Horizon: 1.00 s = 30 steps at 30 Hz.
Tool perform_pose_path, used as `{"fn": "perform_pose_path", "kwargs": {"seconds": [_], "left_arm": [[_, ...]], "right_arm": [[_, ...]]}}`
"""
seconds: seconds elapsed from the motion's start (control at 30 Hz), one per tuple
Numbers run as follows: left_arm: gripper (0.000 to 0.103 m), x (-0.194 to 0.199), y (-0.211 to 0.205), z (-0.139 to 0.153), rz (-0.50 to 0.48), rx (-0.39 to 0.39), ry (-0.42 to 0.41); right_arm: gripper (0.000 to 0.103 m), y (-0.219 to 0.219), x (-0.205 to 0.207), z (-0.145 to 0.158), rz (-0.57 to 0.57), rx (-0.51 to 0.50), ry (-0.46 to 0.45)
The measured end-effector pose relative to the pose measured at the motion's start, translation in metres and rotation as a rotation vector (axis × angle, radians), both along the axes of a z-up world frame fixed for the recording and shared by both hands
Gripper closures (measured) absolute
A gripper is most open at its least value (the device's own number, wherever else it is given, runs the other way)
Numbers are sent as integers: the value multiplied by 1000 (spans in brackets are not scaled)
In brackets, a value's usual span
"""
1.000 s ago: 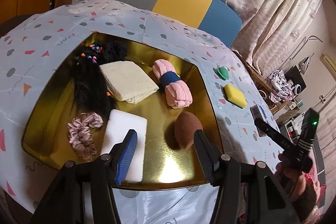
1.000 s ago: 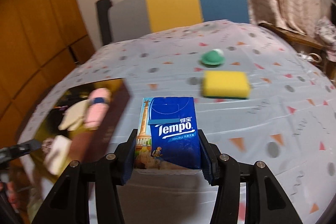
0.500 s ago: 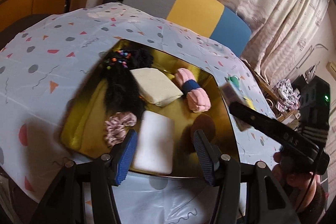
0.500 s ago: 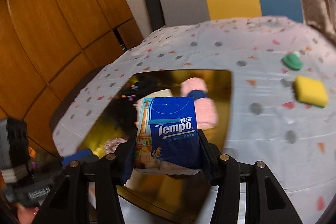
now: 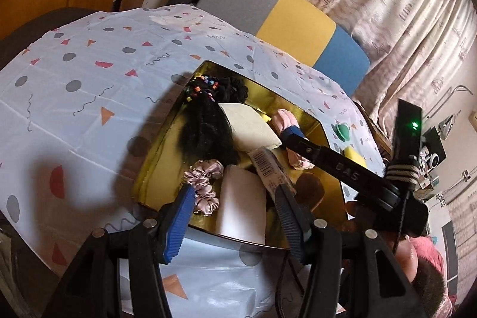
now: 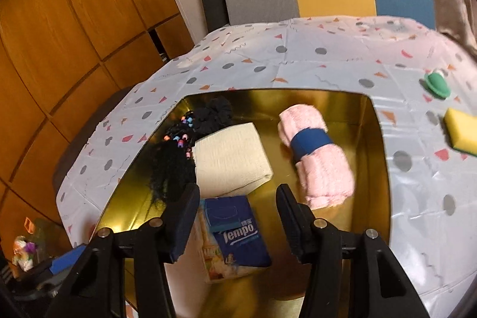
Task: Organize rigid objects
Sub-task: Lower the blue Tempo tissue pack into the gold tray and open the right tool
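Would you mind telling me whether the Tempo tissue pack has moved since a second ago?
Yes. The tissue pack has travelled leftward from the tablecloth near the yellow sponge into the gold tray; the right tool, just opening, no longer grips it.

The blue tissue pack (image 6: 235, 237) carries the white brand name "Tempo"; the small characters above it are too blurred to read. A barcode (image 5: 263, 164) shows on its side, digits illegible.
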State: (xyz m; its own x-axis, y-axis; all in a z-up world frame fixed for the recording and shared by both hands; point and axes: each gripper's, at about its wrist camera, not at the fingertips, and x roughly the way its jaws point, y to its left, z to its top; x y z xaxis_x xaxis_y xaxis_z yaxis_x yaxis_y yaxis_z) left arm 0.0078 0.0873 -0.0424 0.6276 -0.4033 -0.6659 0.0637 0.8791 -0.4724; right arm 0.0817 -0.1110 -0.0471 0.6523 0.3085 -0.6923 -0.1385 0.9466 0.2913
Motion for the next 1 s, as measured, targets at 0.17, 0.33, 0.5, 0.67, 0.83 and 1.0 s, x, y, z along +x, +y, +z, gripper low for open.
{"fn": "perform_pose_path", "kwargs": {"seconds": [0.17,0.33,0.5,0.67,0.83,1.0], "left_arm": [[46,0,-2,-2,3,-8,4],[46,-1,-6,0,9,-7,-11],[46,-4,-2,4,25,-3,-15],[46,-5,4,4,38,3,-8],[46,-5,1,2,30,1,-3],[46,-3,-16,2,-28,12,0]], "right_arm": [[39,-9,-15,13,3,-36,-42],[35,8,-24,11,105,-123,-17],[35,32,-19,-9,148,-304,13],[35,20,-5,-19,69,-390,17],[35,-3,-13,-7,52,-236,31],[28,-35,-36,13,-20,-151,-32]]}}
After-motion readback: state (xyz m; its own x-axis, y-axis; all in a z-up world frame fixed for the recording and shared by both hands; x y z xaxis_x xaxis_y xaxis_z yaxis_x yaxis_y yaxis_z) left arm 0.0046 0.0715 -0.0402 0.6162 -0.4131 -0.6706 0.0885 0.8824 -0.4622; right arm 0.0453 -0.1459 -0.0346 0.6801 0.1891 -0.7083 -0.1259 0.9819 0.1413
